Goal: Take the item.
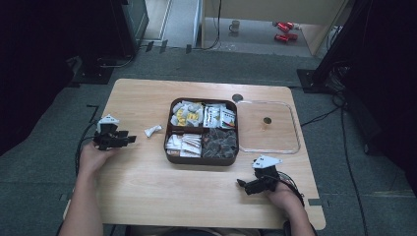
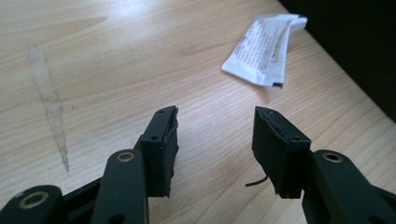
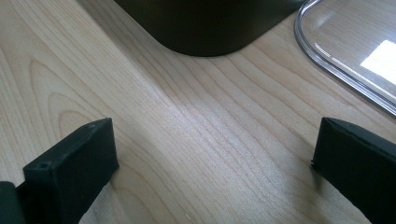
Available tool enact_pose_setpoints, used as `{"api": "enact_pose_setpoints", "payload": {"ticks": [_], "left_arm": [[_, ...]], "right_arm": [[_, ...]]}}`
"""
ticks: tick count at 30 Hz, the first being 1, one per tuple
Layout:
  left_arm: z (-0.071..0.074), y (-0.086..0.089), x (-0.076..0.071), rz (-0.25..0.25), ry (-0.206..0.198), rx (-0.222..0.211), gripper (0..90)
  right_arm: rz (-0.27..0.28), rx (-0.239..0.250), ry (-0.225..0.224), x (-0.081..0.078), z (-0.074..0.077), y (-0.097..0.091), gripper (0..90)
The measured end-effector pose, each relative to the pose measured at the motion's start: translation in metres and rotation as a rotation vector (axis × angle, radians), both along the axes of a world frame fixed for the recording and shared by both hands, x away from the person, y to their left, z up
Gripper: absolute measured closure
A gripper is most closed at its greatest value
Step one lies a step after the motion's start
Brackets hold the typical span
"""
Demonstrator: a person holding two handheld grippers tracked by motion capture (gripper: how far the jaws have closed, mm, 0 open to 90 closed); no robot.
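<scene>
A: Left gripper (image 1: 129, 139), held low over the table (image 1: 147, 187): how do its jaws stand?
B: Half apart, empty; the white packet (image 1: 153, 130) lies just ahead, near the tray (image 1: 201, 160).
A: Right gripper (image 1: 240, 183)?
B: Jaws wide, resting level.

Lighting: worktop (image 1: 147, 191) evenly lit from above, surroundings dark. Glare: bright patch on clear lid (image 3: 373, 60) beyond right jaws. Shadows: soft beneath jaws. Focus: high view soft, slightly grainy.
</scene>
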State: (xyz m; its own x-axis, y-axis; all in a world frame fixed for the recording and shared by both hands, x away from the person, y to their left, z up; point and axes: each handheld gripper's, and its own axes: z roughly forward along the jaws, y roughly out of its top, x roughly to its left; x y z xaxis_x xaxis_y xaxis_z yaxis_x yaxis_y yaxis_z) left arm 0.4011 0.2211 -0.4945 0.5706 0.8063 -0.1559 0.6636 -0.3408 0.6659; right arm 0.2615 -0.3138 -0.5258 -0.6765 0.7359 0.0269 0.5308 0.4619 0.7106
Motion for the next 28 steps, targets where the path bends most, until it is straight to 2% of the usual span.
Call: {"api": "enact_pose_setpoints", "payload": {"ticks": [3, 8, 9, 11, 15, 18, 23, 24, 25, 26, 28], "left_arm": [[-0.005, 0.003, 0.0, 0.006, 0.012, 0.012, 50.1], [-0.009, 0.008, -0.001, -0.003, -0.011, -0.002, 49.8], [-0.01, 0.008, -0.002, -0.004, -0.025, -0.008, 48.5], [-0.014, 0.009, -0.004, -0.018, -0.083, 0.014, 46.3], [-0.016, 0.009, -0.006, -0.013, -0.115, 0.029, 42.5], [-0.02, 0.008, -0.008, -0.028, -0.164, 0.061, 39.5], [-0.022, 0.007, -0.008, -0.023, -0.17, 0.06, 31.8], [-0.022, 0.006, -0.008, -0.017, -0.166, 0.066, 28.1], [-0.022, 0.004, -0.008, 0.013, -0.159, 0.076, 23.0], [-0.023, 0.002, -0.007, 0.068, -0.145, 0.091, 10.6], [-0.023, -0.001, -0.008, 0.126, -0.134, 0.102, 8.0]], "right_arm": [[0.001, 0.0, 0.0, 0.0, 0.0, 0.0, 0.0], [0.0, 0.001, 0.0, 0.0, 0.0, 0.0, 0.0], [0.0, 0.001, 0.0, 0.0, 0.0, 0.0, 0.0], [0.001, 0.0, 0.0, 0.0, 0.0, 0.0, 0.0], [0.001, 0.0, 0.0, 0.0, 0.0, 0.0, 0.0], [0.0, 0.0, 0.0, 0.0, 0.0, 0.0, 0.0], [0.001, 0.0, 0.0, 0.0, 0.0, 0.0, 0.0], [0.0, 0.0, 0.0, 0.0, 0.0, 0.0, 0.0], [0.0, 0.0, 0.0, 0.0, 0.0, 0.0, 0.0], [0.0, 0.0, 0.0, 0.0, 0.0, 0.0, 0.0], [0.0, 0.0, 0.0, 0.0, 0.0, 0.0, 0.0]]}}
